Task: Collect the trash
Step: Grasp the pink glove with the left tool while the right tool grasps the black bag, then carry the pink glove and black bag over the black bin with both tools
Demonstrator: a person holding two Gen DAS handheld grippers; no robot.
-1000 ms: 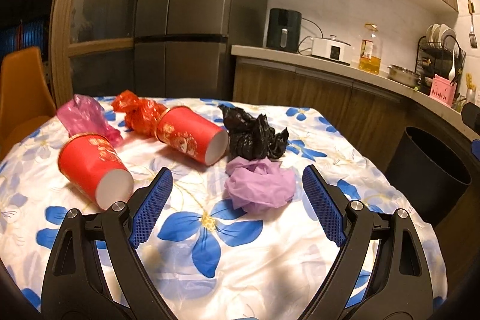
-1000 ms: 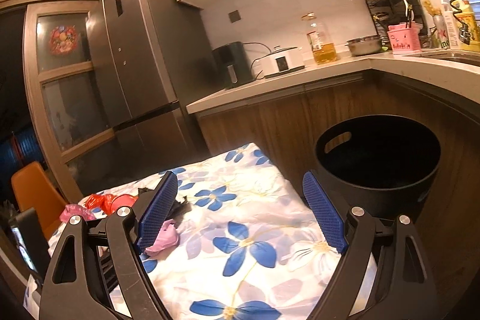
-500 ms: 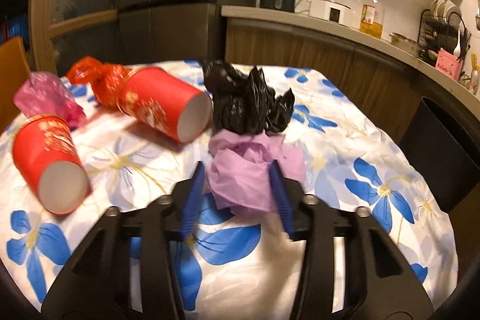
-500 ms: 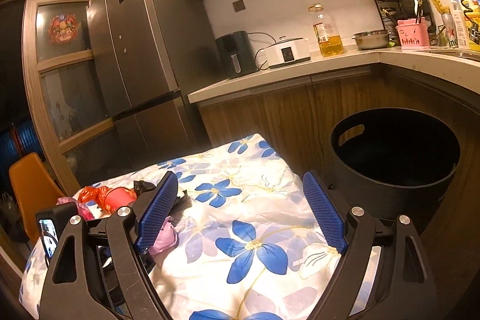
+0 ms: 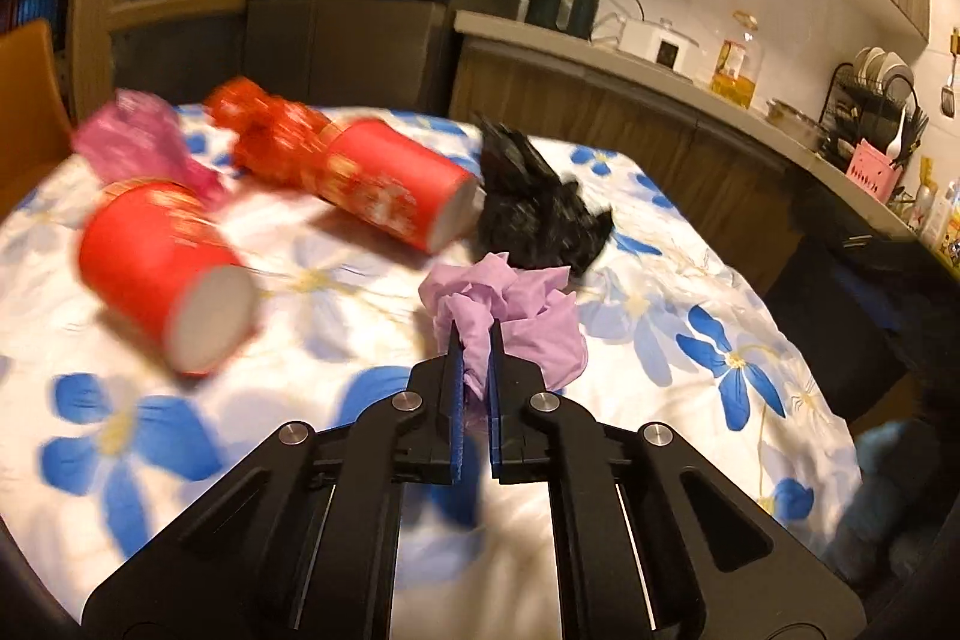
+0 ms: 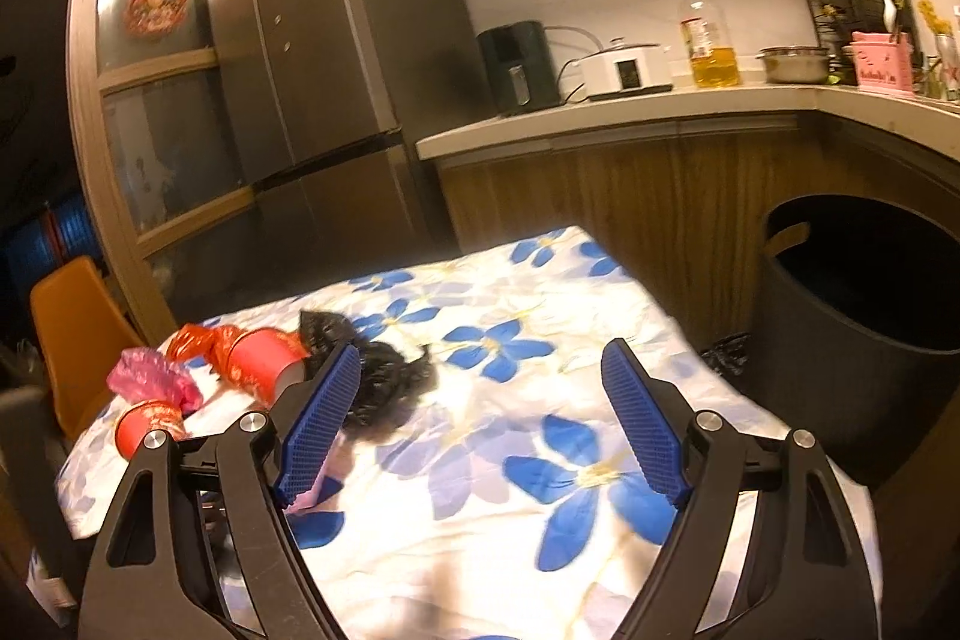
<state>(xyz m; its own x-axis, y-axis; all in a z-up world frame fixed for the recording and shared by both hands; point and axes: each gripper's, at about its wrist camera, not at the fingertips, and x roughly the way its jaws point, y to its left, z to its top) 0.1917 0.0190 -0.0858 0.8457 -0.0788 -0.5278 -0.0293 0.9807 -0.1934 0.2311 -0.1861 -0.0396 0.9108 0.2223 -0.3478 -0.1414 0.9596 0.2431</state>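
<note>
My left gripper (image 5: 474, 340) has its blue pads pressed together on a fold of the crumpled purple bag (image 5: 510, 307), which sits on the flowered tablecloth (image 5: 690, 280) just in front of the black bag (image 5: 540, 214). My right gripper (image 6: 480, 412) hangs spread wide over the cloth with nothing between its jaws, pointing toward the far end of the table.

As I judge it, the job is barely begun. The black bin (image 6: 864, 316) stands on the floor beside the table's right edge, below the counter; its inside is too dark for me to say whether anything lies in it. One small dark scrap (image 6: 726, 352) seems to lie on the floor at its foot.

Left on the table: the black bag, two red paper cups lying on their sides, the nearer cup (image 5: 162, 280) and the farther cup (image 5: 390, 190), a red crinkled wrapper (image 5: 264, 136) behind the farther cup, and a pink bag (image 5: 138, 142) at the far left. The purple bag is gripped but not yet carried to the bin.
</note>
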